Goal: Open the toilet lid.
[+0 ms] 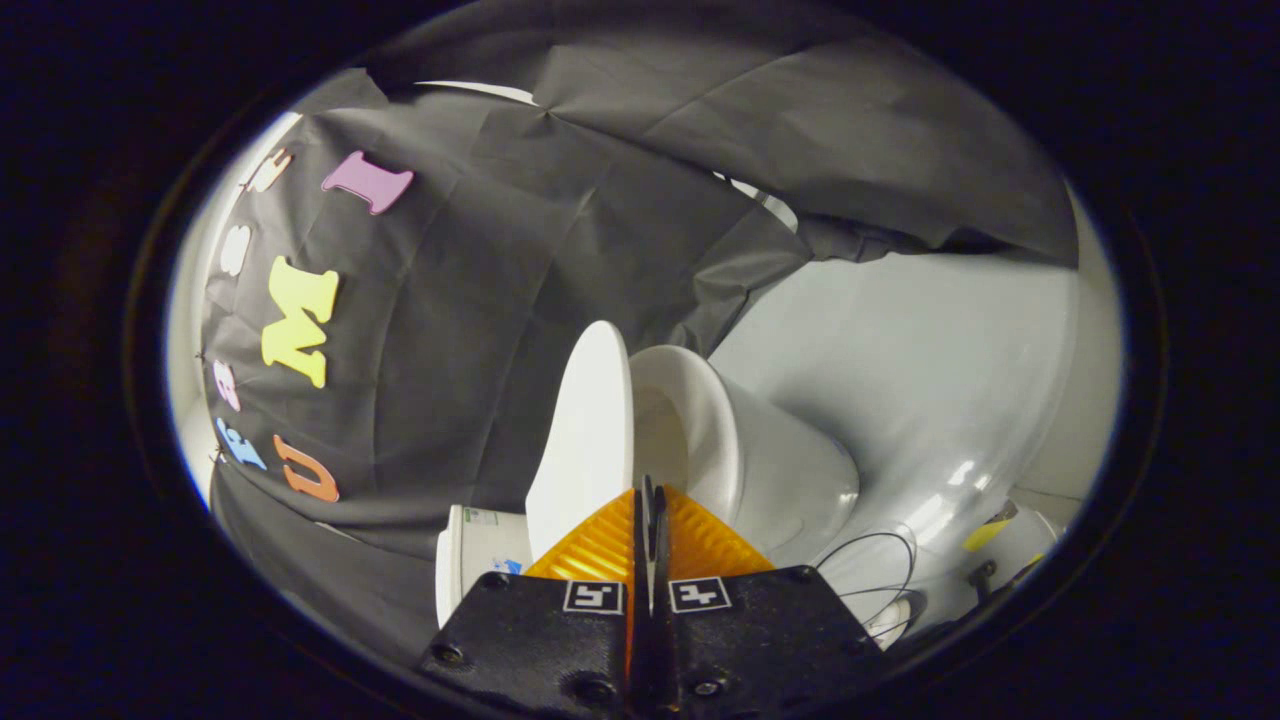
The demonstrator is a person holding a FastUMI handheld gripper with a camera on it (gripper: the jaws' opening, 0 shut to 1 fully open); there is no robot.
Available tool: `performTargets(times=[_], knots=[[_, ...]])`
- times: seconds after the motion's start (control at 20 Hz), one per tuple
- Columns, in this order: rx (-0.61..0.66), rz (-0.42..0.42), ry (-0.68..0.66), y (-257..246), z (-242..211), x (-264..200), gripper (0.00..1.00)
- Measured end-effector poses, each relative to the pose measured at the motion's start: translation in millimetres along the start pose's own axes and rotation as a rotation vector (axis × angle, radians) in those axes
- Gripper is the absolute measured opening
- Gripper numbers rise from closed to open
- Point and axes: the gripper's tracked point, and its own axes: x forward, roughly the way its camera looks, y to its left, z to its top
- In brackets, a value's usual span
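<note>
Fingers (598, 548) of the gripper (650, 505) are pressed together, the two meeting along a thin seam with no gap that I can see and nothing caught between them. Their joined tips reach up to the lower edge of the toilet lid (585, 430), at the spot where lid and seat come close; whether the tips actually touch the lid cannot be told.

One toilet (790, 470) shows just beyond the fingers, and the whole scene appears rolled sideways in the view. Its one lid is already swung up, away from the seat (700, 420), so that the two stand apart like an open book, the lid on the side nearer the black cloth wall (470, 300), the seat ring and bowl on the other side. The opening of the bowl shows between them. One cistern (480, 555) sits beside the fingers, below the lid's hinge end.

A pale glossy floor (900, 370) spreads past the bowl. On it, near the toilet's base, lies one thin black cable (885, 560) in a loop, and farther off one small yellow piece (985, 535), too small to identify.
</note>
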Motion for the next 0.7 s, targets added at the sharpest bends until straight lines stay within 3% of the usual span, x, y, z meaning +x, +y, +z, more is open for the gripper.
performTargets(times=[0.3,0.7], knots=[[-0.082,-0.033,-0.022,12.6,1.7,-5.8,0.04],[-0.070,-0.002,-0.025,28.8,3.0,-12.5,0.04]])
